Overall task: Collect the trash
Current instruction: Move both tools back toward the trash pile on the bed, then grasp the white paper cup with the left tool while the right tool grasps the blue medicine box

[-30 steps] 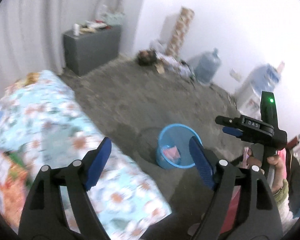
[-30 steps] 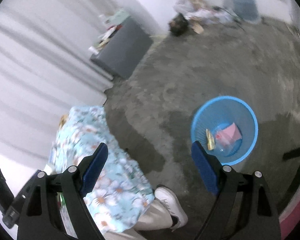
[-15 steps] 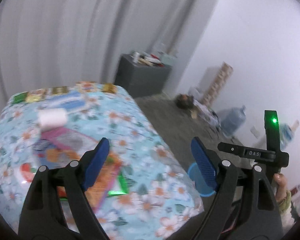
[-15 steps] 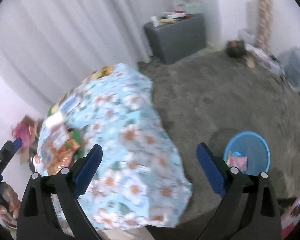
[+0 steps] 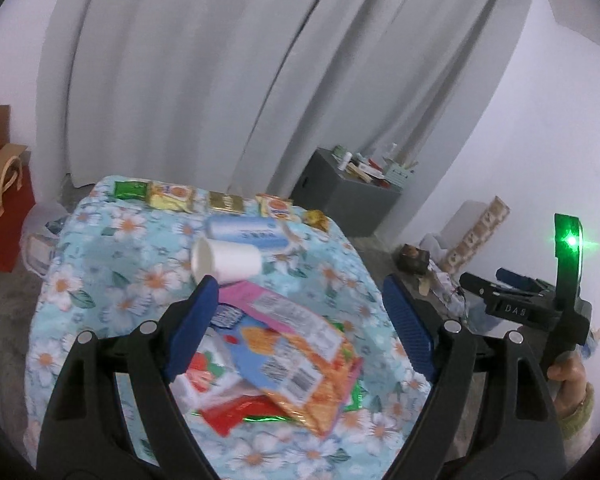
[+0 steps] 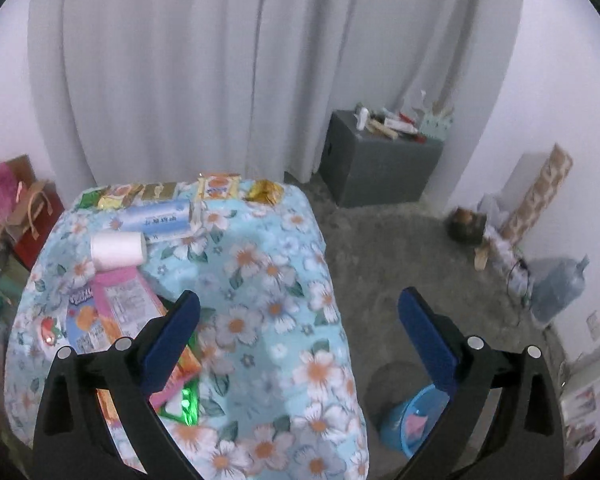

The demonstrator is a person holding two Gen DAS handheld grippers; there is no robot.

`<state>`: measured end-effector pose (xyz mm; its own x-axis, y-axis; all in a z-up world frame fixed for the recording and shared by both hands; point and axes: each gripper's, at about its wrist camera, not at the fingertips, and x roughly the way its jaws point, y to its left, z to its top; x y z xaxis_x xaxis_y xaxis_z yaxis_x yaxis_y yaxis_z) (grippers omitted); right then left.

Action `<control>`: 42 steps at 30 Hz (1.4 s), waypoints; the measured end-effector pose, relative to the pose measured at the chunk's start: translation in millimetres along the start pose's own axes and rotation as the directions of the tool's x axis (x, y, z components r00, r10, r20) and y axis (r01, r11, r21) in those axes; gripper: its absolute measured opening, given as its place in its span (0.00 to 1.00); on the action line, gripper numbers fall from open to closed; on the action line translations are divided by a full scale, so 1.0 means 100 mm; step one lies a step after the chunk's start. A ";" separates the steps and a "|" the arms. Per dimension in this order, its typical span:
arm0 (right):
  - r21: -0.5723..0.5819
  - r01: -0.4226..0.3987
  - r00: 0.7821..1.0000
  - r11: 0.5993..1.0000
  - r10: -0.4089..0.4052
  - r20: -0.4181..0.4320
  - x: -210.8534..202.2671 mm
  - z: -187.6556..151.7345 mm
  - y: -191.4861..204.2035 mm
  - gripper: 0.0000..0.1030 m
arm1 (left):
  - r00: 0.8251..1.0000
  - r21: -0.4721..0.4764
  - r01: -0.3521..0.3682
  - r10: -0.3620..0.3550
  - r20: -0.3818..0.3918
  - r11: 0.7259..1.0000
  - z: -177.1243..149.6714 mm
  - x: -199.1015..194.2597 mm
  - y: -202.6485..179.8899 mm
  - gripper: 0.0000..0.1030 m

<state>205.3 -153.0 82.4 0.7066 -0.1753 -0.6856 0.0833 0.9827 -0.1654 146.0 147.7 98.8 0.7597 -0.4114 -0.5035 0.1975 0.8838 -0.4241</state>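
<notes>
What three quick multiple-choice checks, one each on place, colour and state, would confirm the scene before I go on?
1. Where is the bin?
A. on the table
B. on the floor right of the table
C. on the grey cabinet

2. What colour is the bin?
A. red
B. green
C. blue

3. How does the white cup sit?
A. on its side
B. upright
C. inside the bin

Answers:
1 B, the right wrist view shows it on the floor beside the table.
2 C, its rim is plainly blue.
3 A, its open mouth faces sideways on the cloth, next to the snack wrappers.
</notes>
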 end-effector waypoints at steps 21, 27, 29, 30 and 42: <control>0.454 -0.545 0.778 0.704 0.627 -0.038 0.98 0.36 -0.07 0.94 | 0.955 -0.299 0.153 -0.219 -0.201 0.942 0.25 0.68 1.17 0.77; 0.601 -0.599 0.614 0.530 0.785 -0.079 1.79 0.35 0.10 0.91 | 0.932 -0.299 0.120 -0.211 -0.293 0.947 0.24 1.16 1.14 0.66; 0.651 -0.589 0.567 0.479 0.819 -0.089 2.08 0.33 0.17 0.88 | 0.925 -0.288 0.104 -0.199 -0.323 0.952 0.23 1.30 1.13 0.61; 0.676 -0.579 0.546 0.455 0.833 -0.093 2.23 0.33 0.22 0.87 | 0.922 -0.279 0.095 -0.190 -0.336 0.956 0.22 1.36 1.11 0.59; 0.736 -0.485 0.544 0.472 0.822 -0.169 3.24 0.43 0.61 0.71 | 0.906 -0.208 0.039 -0.122 -0.406 0.977 0.22 1.78 1.10 0.29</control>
<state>469.2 -147.0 -119.5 0.3338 0.7023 -0.6288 0.2145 0.5930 0.7761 316.2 176.8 -20.8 0.4122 -0.5711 -0.7099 0.0940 0.8016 -0.5904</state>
